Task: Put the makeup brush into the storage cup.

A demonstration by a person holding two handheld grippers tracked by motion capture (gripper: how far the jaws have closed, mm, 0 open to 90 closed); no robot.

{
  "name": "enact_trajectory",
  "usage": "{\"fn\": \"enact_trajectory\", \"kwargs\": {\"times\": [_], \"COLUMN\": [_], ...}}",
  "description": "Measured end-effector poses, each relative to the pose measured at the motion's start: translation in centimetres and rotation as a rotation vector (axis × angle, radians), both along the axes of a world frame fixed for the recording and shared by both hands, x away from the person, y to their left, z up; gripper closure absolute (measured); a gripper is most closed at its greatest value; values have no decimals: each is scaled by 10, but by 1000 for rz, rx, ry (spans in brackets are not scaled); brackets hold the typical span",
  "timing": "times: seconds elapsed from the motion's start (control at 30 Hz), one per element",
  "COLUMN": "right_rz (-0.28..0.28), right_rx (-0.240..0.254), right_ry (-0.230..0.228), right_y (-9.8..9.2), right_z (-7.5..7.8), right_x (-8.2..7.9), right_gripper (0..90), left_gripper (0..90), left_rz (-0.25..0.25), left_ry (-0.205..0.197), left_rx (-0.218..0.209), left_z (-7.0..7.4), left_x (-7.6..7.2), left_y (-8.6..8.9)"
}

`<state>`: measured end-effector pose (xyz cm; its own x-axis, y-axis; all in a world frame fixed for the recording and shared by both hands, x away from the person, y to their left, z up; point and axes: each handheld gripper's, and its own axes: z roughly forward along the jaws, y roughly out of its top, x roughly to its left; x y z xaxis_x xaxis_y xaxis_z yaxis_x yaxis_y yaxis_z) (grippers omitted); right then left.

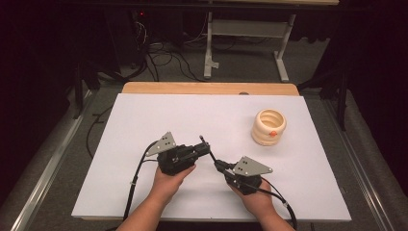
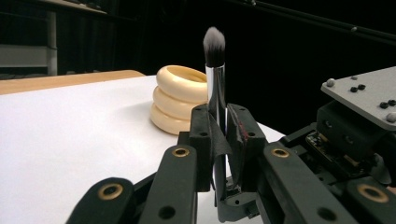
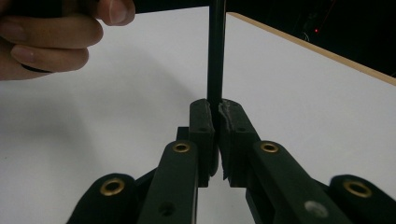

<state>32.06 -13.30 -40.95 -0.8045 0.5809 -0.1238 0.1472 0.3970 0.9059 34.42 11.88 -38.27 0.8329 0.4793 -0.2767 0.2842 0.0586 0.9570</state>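
Gripping the same slim makeup brush (image 1: 210,153) from opposite ends, the two hand-held tools meet near the front middle of the white worktop (image 1: 144,120). In the high view the left gripper (image 1: 199,147) and the right gripper (image 1: 219,165) point toward each other, with the brush a thin dark line between them. The right gripper view shows what that line is made of at its near end: a black handle (image 3: 216,51) rising straight out of jaws pressed together on it, with the person's other hand (image 3: 51,39) at the upper left. The left gripper view supplies the far end: jaws clamped on the shiny silver ferrule (image 2: 215,93), with a dark, white-tipped bristle head (image 2: 214,45) above. Farther back stands a cream ribbed ring-stacked cup (image 1: 269,127), well apart from both tools; the high view shows an orange spot on its side.
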Motion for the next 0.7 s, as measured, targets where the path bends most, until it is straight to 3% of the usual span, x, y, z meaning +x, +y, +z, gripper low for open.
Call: {"fn": "enact_trajectory", "kwargs": {"times": [0.4, 0.53, 0.7], "right_rz": [4, 7, 0], "right_rx": [2, 4, 24], "right_ry": [9, 34, 44], "right_y": [0, 0, 0], "right_z": [0, 0, 1], "right_x": [0, 1, 2], "right_gripper": [862, 851, 721], "left_gripper": [833, 835, 835], "left_rz": [-18, -20, -18], "left_ry": [15, 9, 5], "left_rx": [-21, -15, 1], "left_z": [-1, -1, -1], "left_x": [0, 0, -2], "left_y": [0, -1, -2]}}
